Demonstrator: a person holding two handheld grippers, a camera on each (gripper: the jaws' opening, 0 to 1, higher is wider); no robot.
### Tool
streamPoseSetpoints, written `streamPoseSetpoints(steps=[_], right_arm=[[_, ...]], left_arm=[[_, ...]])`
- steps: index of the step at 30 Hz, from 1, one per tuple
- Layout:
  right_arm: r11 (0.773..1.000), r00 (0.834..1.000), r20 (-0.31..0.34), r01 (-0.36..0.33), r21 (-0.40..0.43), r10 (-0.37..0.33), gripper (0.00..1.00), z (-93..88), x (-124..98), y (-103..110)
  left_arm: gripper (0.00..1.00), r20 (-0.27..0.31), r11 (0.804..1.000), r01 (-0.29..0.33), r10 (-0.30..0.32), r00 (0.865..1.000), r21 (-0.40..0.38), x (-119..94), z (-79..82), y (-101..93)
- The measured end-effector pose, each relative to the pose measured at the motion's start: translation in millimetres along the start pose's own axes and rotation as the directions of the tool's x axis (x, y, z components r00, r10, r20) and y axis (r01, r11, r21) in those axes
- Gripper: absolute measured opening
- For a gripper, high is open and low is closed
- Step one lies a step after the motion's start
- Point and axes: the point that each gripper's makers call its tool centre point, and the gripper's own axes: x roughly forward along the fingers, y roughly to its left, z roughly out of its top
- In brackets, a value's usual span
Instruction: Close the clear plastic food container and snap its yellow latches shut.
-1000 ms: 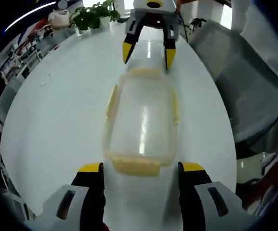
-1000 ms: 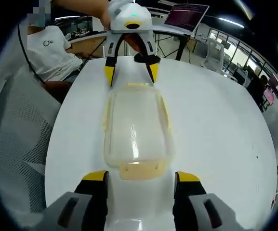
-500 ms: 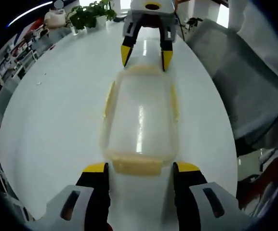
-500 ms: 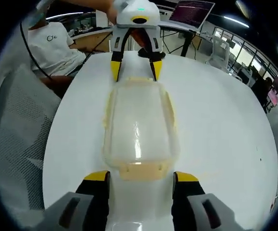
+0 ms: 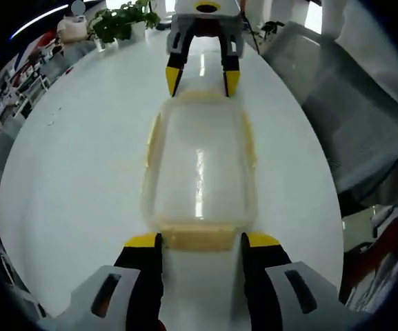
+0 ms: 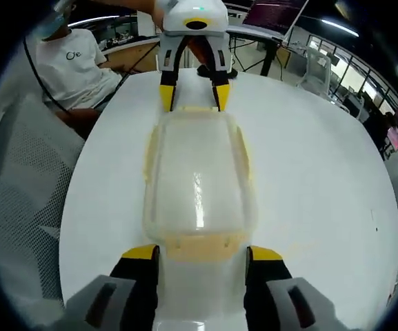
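The clear plastic container (image 5: 199, 165) lies lengthwise on the white table (image 5: 74, 172) with its lid on. Yellow latches run along its long sides (image 5: 154, 141), and one sits at each short end. My left gripper (image 5: 202, 241) is open, its tips on either side of the near end latch (image 5: 199, 238). The right gripper (image 5: 202, 81) is open at the far end, facing me. In the right gripper view the same container (image 6: 197, 176) lies between my open right gripper (image 6: 201, 252), at its near latch (image 6: 199, 245), and the left gripper (image 6: 193, 96).
Potted plants (image 5: 123, 21) stand at the table's far end. A grey mesh chair (image 5: 336, 117) is beside the table. A seated person in a white shirt (image 6: 74, 69) and a laptop (image 6: 271, 14) are beyond the other end.
Both grippers have come closer to the container's two ends, and their jaws have narrowed a little around the end latches. The container has stayed in place.
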Motion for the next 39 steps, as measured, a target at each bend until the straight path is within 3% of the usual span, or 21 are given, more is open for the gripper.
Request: streamPoseSetpoints(steps=[5,25,39], right_arm=[[1.000,1.000,0.006,-0.027,-0.001,0.027,0.39,1.9,1.5,3.4],[0.999,0.997,-0.061,-0.039,-0.027,0.037,0.38,2.4,3.1,4.5],[0.999,0.998,-0.049,-0.045,-0.029,0.044,0.37,3.3,2.3,10.0]], left_arm=[[0.39,0.001,1.000,0.001,-0.001,1.000,0.001,0.2,1.5,0.2],[0.39,-0.017,1.000,-0.001,0.001,1.000,-0.004,2.1,1.5,-0.4],[0.37,-0.039,1.000,-0.012,0.012,0.999,-0.010,0.0,3.6,-8.7]])
